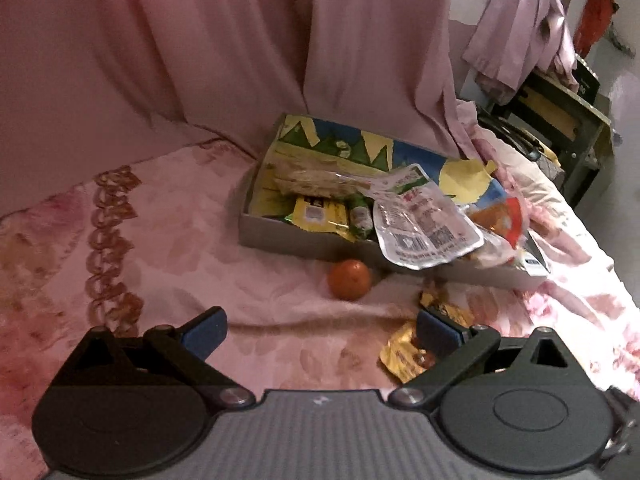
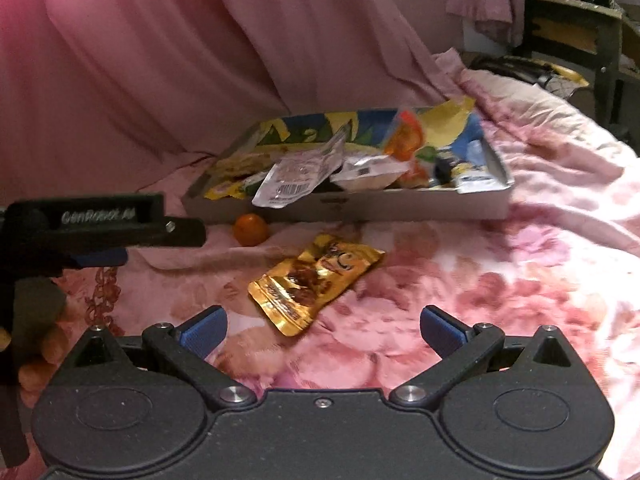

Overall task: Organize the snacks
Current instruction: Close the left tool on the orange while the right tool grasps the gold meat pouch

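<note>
A shallow grey cardboard box (image 1: 280, 236) with a colourful printed inside sits on the pink floral bedspread and holds several snack packets. It also shows in the right wrist view (image 2: 400, 206). A clear packet (image 1: 424, 232) hangs over its front wall. An orange (image 1: 349, 279) lies on the bed just in front of the box, also in the right wrist view (image 2: 251, 229). A gold snack pouch (image 2: 312, 284) lies nearer, partly hidden by my left finger in the left wrist view (image 1: 400, 354). My left gripper (image 1: 320, 332) is open and empty. My right gripper (image 2: 322, 332) is open and empty, just short of the gold pouch.
The left gripper's black body (image 2: 100, 224) reaches in at the left of the right wrist view. A pink curtain (image 1: 240, 40) hangs behind the box. A dark chair with draped cloth (image 1: 560, 120) stands past the bed's far right edge.
</note>
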